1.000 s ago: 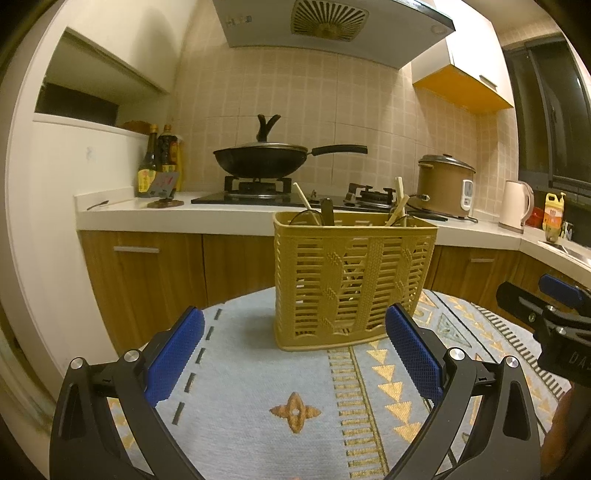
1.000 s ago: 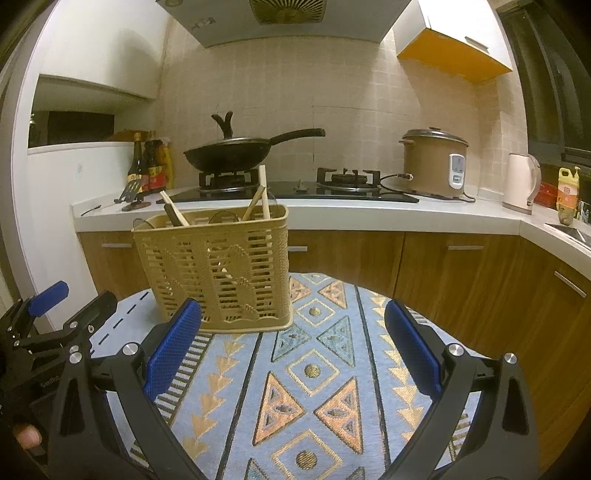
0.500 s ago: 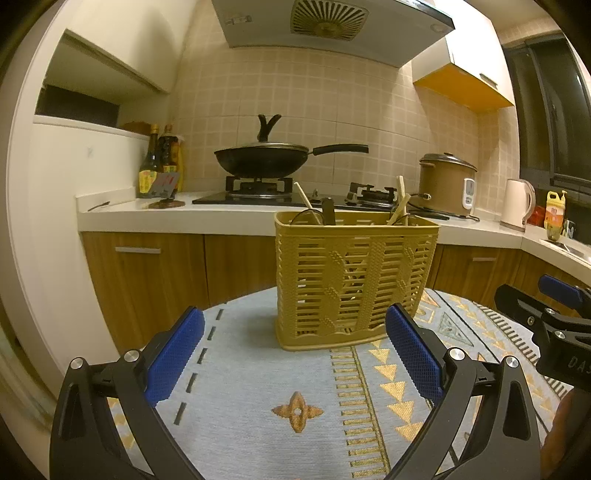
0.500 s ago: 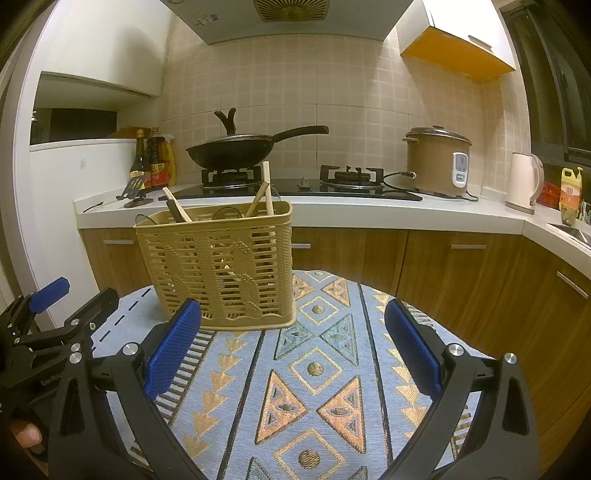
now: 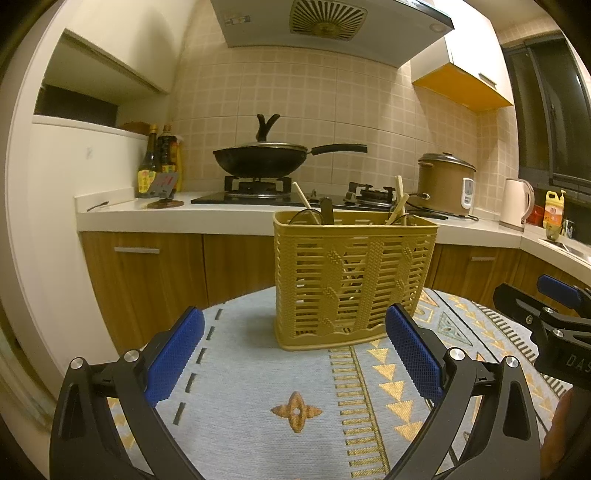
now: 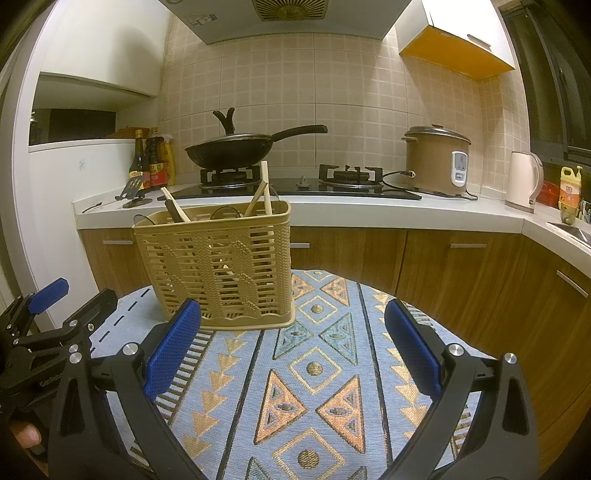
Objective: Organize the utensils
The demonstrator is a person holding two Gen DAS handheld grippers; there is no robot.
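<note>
The basket (image 5: 352,278) stands upright on the patterned cloth (image 5: 295,402), utensils (image 5: 398,201) poking from its top, long side facing the cameras. It sits straight ahead of the left gripper (image 5: 295,354), and ahead-left of the right gripper (image 6: 291,350). Both grippers are spread wide and empty; the left looks better aligned.

Patterned blue cloth (image 6: 317,369) spread directly beneath and ahead of the gripper. Beyond it, wooden cabinets (image 6: 461,266) under a white counter (image 6: 369,214). Black wok (image 5: 260,158) seated on the gas hob (image 5: 255,184), straight ahead, high. Sauce bottles (image 5: 159,162) grouped far left on the counter. Brown rice cooker (image 6: 436,158) ahead to the right; white kettle (image 6: 524,181) and yellow bottle (image 6: 570,192) farther right. Range hood (image 5: 325,22) overhead.
</note>
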